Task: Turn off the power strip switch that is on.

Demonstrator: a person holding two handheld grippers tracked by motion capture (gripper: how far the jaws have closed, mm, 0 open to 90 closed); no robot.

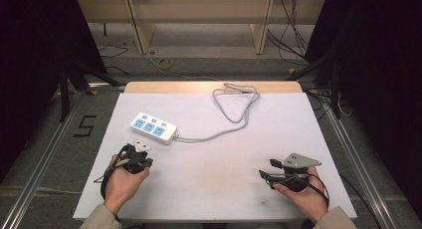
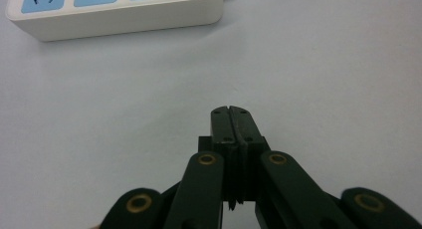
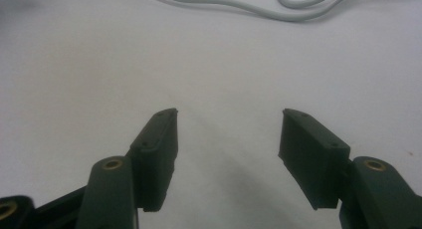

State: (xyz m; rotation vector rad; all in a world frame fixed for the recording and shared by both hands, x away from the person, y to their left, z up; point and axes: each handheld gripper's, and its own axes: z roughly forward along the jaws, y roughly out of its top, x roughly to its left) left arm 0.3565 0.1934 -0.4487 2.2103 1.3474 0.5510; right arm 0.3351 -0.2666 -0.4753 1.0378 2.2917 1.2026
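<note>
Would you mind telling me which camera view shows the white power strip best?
The high view: the whole power strip lies on the table with its cable attached. The left gripper view catches its near edge and blue sockets; the right gripper view shows its grey cable.

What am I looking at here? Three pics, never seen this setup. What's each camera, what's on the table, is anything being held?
No robot arm here: a person sits at a table covered in white and holds a hand-operated two-jaw gripper in each hand.

The high view comes from a fixed camera above the person, looking forward and down. The left gripper is at its left, the right gripper at its right.

The other two pictures come from cameras riding on the grippers, looking along their black jaws. In the left gripper view, the left gripper is shut, jaws pressed together with nothing between them. In the right gripper view, the right gripper is open, with bare table between its jaws.

On the table lies a white power strip with blue sockets, just ahead of the left gripper. Its grey cord loops toward the far edge. Nothing is held.
</note>
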